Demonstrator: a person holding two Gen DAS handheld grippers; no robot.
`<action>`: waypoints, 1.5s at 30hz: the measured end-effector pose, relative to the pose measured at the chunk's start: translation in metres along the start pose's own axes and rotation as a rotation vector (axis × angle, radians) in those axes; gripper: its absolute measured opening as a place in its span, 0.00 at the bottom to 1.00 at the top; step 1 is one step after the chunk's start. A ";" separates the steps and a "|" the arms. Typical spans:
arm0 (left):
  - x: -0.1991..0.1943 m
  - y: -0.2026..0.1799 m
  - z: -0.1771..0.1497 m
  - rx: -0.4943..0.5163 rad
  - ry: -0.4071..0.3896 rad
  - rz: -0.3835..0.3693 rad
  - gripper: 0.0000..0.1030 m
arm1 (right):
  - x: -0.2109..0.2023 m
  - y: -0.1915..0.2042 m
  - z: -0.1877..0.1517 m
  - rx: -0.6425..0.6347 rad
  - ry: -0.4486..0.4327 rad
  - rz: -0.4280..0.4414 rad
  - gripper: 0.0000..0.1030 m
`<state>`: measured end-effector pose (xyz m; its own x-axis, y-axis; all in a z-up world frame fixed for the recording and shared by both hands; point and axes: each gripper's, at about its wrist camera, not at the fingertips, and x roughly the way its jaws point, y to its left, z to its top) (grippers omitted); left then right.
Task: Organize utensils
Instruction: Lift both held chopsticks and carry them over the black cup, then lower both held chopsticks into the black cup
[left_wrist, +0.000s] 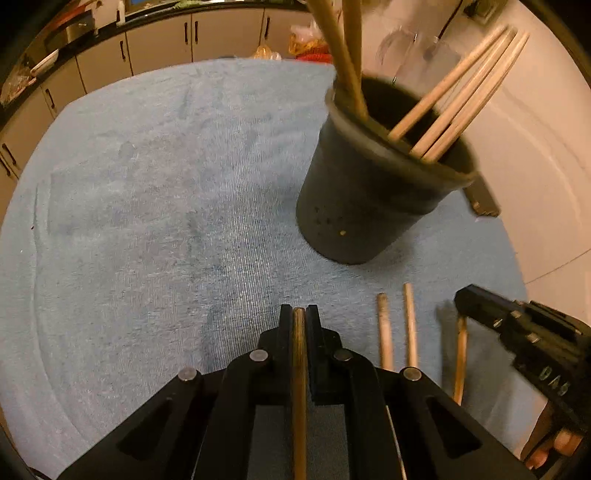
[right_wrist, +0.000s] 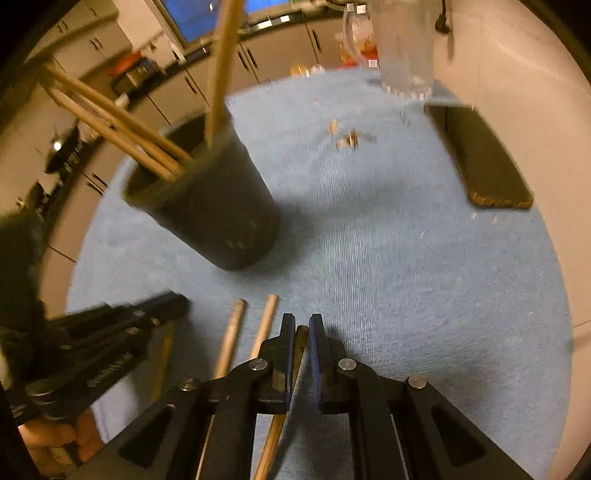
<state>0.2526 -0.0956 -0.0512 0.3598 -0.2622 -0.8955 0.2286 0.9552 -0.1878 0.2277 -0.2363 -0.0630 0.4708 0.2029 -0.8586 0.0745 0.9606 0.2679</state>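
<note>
Two fisheye eyes, one on each of my wrists, both tipped steeply down at the blue towel (left_wrist: 147, 206).

My left view looks along my left gripper (left_wrist: 299, 317), close over the cloth, with the dark holder (left_wrist: 369, 199) ahead to the right; my right view looks along my right gripper (right_wrist: 300, 326), with that same holder (right_wrist: 221, 214) ahead to the left. Both share the holder, two loose chopsticks (left_wrist: 397, 328), the towel, and each catches the other gripper at its edge.

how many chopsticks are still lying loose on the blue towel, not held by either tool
2: pale wooden chopsticks lying side by side on the blue towel in front of the dark round holder, one nearer the left tool, one to its right. Others may be hidden under the tools.
</note>
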 end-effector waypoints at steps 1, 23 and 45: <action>-0.011 0.000 -0.001 -0.003 -0.027 -0.020 0.06 | -0.012 0.001 0.001 -0.006 -0.028 0.007 0.08; -0.212 0.001 0.021 0.026 -0.499 -0.150 0.06 | -0.231 0.065 0.030 -0.183 -0.515 0.086 0.07; -0.263 -0.006 0.066 0.038 -0.601 -0.141 0.06 | -0.256 0.108 0.078 -0.259 -0.595 0.083 0.07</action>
<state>0.2157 -0.0415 0.2122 0.7677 -0.4276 -0.4772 0.3391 0.9030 -0.2636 0.1841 -0.1990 0.2202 0.8773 0.2102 -0.4314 -0.1626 0.9760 0.1450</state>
